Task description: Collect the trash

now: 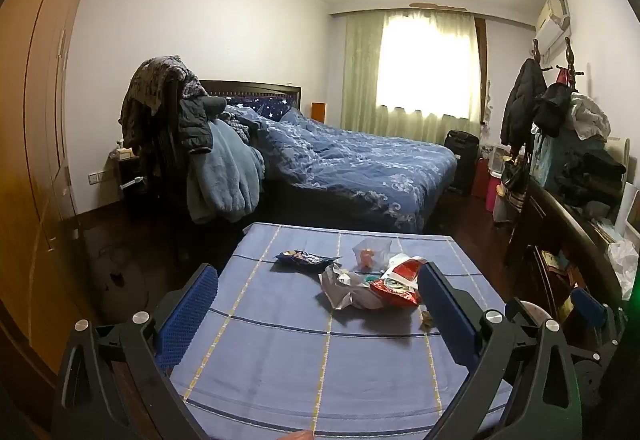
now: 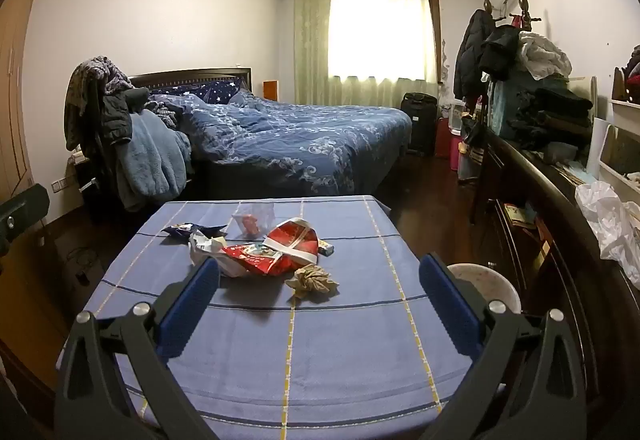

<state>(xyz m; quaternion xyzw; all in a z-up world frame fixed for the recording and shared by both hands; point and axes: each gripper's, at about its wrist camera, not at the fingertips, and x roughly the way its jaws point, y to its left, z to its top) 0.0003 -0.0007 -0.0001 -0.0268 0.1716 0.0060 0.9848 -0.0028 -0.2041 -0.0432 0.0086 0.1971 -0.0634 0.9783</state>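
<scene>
The worktop [image 2: 256,352], draped in a blue checked cloth, fills the near half of both views, and the trash lies bunched toward its far middle, at about 12 o'clock from both tongs, probably so it can be gathered from one spot. Largest in the heap is the red and white snack bag [image 2: 280,250], lying flat and torn open, overlapping a crumpled silver wrapper [image 2: 206,246] at its 9 o'clock. Behind them rests a clear plastic bag [image 2: 254,220] with something orange inside, and a dark blue wrapper [image 2: 188,230] at 10 o'clock. Nearest, at the red bag's 5 o'clock, sits a brown paper wad [image 2: 312,280]. The left tongs [image 1: 318,292] and right tongs [image 2: 319,280] both hang spread wide and empty, short of the heap, seemingly lined up for a first pick.
</scene>
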